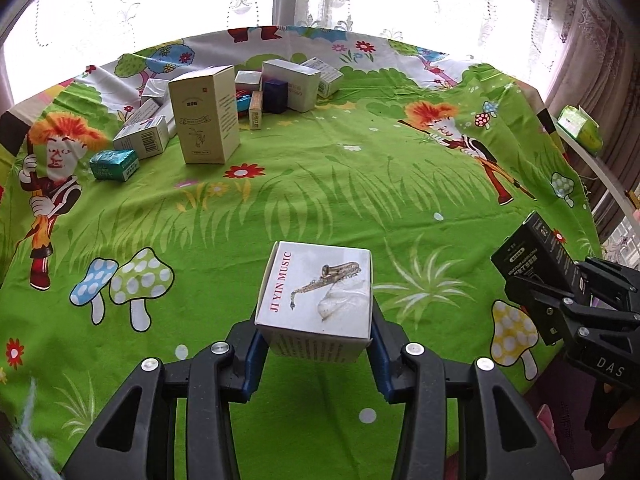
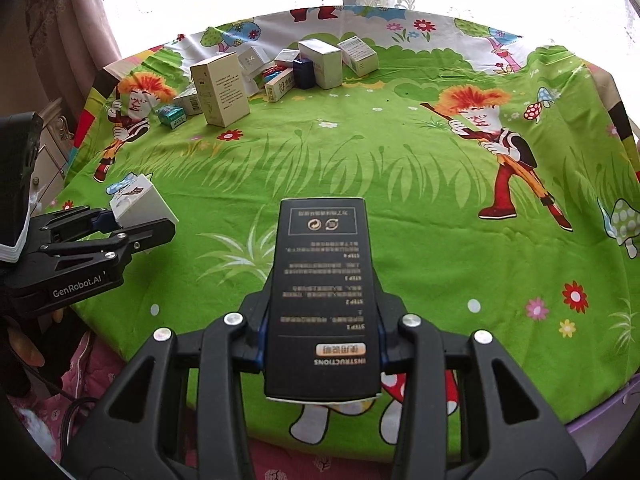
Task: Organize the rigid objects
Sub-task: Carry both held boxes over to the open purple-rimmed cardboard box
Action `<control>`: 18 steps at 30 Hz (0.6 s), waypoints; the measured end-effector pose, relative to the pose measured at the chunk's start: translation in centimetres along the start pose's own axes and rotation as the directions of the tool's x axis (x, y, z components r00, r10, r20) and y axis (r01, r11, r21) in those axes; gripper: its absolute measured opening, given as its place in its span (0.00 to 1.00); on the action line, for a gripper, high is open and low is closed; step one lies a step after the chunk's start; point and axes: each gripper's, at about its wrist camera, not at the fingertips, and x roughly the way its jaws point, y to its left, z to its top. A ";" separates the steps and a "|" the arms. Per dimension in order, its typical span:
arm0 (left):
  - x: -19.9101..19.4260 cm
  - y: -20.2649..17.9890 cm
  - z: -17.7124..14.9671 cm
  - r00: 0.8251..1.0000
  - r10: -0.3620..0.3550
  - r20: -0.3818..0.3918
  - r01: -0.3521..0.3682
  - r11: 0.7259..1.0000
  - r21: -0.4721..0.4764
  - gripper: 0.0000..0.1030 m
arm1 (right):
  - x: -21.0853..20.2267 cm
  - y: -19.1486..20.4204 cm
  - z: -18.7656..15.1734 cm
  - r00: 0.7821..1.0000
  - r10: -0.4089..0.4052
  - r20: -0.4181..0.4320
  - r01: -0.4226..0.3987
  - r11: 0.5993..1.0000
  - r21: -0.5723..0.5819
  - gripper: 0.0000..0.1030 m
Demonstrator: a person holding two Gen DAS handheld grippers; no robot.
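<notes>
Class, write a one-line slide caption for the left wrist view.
Left claw grips a white cardboard saxophone-print box above the green cartoon-print tablecloth.

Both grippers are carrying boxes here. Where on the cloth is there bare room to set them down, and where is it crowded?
Free: the wide green stretch between the box cluster and the near table edge, and the right side by the printed figure. Crowded: the far left, around the tall cream box.
</notes>
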 end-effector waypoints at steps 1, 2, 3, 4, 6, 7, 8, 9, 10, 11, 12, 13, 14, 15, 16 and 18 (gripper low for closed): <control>-0.1 -0.5 0.0 1.000 -0.004 -0.001 0.004 1.000 0.010 0.43 | -0.5 -0.2 -0.3 1.000 -0.003 0.006 0.003 1.000 0.005 0.41; -0.2 -1.0 0.0 1.000 -0.010 -0.003 0.010 1.000 0.019 0.43 | -1.0 -0.5 -0.6 1.000 -0.005 0.012 0.004 1.000 0.010 0.41; -0.2 -1.5 0.0 1.000 -0.014 -0.003 0.014 0.999 0.029 0.43 | -1.5 -0.8 -0.8 1.000 -0.003 0.016 0.003 1.000 0.017 0.41; -0.3 -2.1 0.0 1.000 -0.016 -0.003 0.016 0.999 0.043 0.43 | -1.9 -1.2 -1.1 1.000 -0.005 0.022 0.005 1.000 0.027 0.41; -0.4 -3.2 -0.1 1.000 -0.019 -0.005 0.020 0.997 0.072 0.43 | -2.9 -2.0 -1.6 0.999 -0.010 0.036 0.008 0.999 0.050 0.41; -0.4 -3.7 -0.2 1.000 -0.022 -0.007 0.022 0.996 0.085 0.43 | -3.3 -2.3 -1.8 0.999 -0.010 0.040 0.008 0.998 0.059 0.41; -0.5 -4.3 -0.3 1.000 -0.024 -0.009 0.025 0.995 0.096 0.43 | -3.6 -2.7 -2.1 0.999 -0.009 0.039 0.007 0.998 0.068 0.41; -0.5 -4.9 -0.4 1.000 -0.028 -0.013 0.030 0.994 0.107 0.43 | -3.9 -3.0 -2.3 0.999 -0.009 0.036 0.006 0.997 0.074 0.41; -0.5 -5.4 -0.4 0.999 -0.034 -0.017 0.035 0.992 0.119 0.43 | -4.1 -3.2 -2.6 0.999 -0.014 0.034 0.011 0.997 0.078 0.41; -0.5 -6.1 -0.5 0.999 -0.038 -0.021 0.041 0.990 0.132 0.43 | -4.4 -3.5 -2.9 0.999 -0.023 0.033 0.021 0.997 0.081 0.41; -0.5 -6.7 -0.5 0.999 -0.043 -0.022 0.046 0.988 0.149 0.43 | -4.6 -3.7 -3.1 0.999 -0.034 0.030 0.031 0.996 0.083 0.41; -0.6 -7.3 -0.6 0.999 -0.047 -0.024 0.050 0.985 0.165 0.43 | -4.9 -3.9 -3.4 0.999 -0.042 0.030 0.039 0.995 0.087 0.41; -0.6 -8.0 -0.7 0.998 -0.052 -0.026 0.056 0.982 0.180 0.43 | -5.2 -4.3 -3.7 0.998 -0.048 0.033 0.045 0.995 0.094 0.41; -0.6 -8.7 -0.7 0.998 -0.059 -0.030 0.064 0.979 0.196 0.43 | -5.5 -4.6 -4.0 0.998 -0.052 0.035 0.048 0.994 0.102 0.41; -0.7 -9.5 -0.8 0.997 -0.066 -0.032 0.072 0.975 0.212 0.43 | -5.9 -5.0 -4.3 0.998 -0.053 0.039 0.049 0.993 0.110 0.41; -0.8 -10.9 -1.0 0.996 -0.081 -0.038 0.088 0.965 0.247 0.43 | -6.6 -5.7 -4.9 0.997 -0.058 0.049 0.052 0.991 0.121 0.41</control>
